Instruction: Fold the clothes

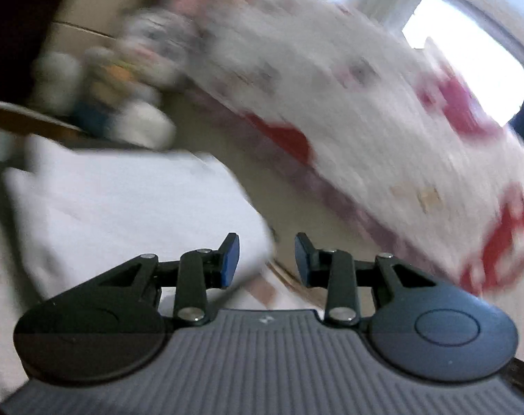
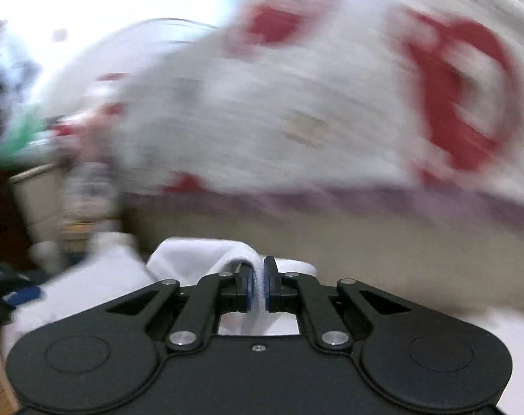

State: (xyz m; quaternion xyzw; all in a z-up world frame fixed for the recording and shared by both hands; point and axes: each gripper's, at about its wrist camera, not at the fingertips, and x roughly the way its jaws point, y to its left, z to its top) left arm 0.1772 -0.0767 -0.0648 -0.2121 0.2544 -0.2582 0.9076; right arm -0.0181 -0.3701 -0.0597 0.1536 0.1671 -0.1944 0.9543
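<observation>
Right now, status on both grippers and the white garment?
Right gripper shut on a fold of the white garment. Left gripper open, nothing between its pads, garment beside it. Red-patterned bedding close ahead; views blurred.

Daylight enters through the window (image 1: 466, 58), blown out to white glare. Heavy motion blur smears the patterned bedding (image 1: 348, 103) below it in both views. Fisheye corners darken. Gripper bodies stay sharp.
</observation>
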